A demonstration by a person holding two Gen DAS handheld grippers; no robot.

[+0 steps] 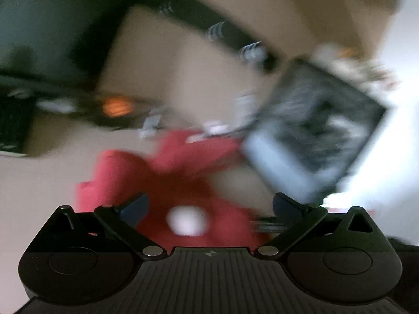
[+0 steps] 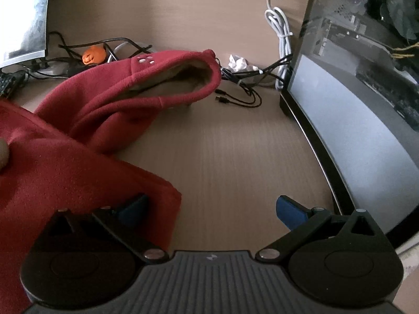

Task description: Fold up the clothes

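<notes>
Tabletop (image 2: 235,157) first: pale wood grain, filling the middle of the right wrist view. Dark screen (image 2: 353,117) next, standing along the 3 o'clock edge, foot on the wood.

Then the task's thing, a red fleece garment (image 2: 78,157): sprawls over the tabletop from 9 o'clock towards the centre, body panel flat at 8 o'clock with one straight edge and a square corner, the rest bunched in ridges. Hood (image 2: 170,78) up at 11 o'clock, mouth gaping, pale lining showing. No neat bundle here, so by the look of it plenty of folding left: hood to flatten, ridges to smooth, halves to bring together. Whether that straight edge is a fold or only a hem, impossible to tell.

Left wrist view badly smeared: red garment (image 1: 170,172) low in the centre, little else readable.

Right tongs (image 2: 210,205) spread wide, gripping nothing, left finger over the corner of the red panel, right finger over bare wood. Left tongs (image 1: 209,204) likewise spread wide and gripping nothing, red cloth lying between and beyond the fingers.

Smaller stuff at the far edge: white cable (image 2: 280,31) coiled at 1 o'clock, black cables (image 2: 241,89) tangled at 12, crumpled paper (image 2: 237,61) just beside them, small orange object (image 2: 93,53) at 11.

Containers: no basket, box or drawer visible in either view.
</notes>
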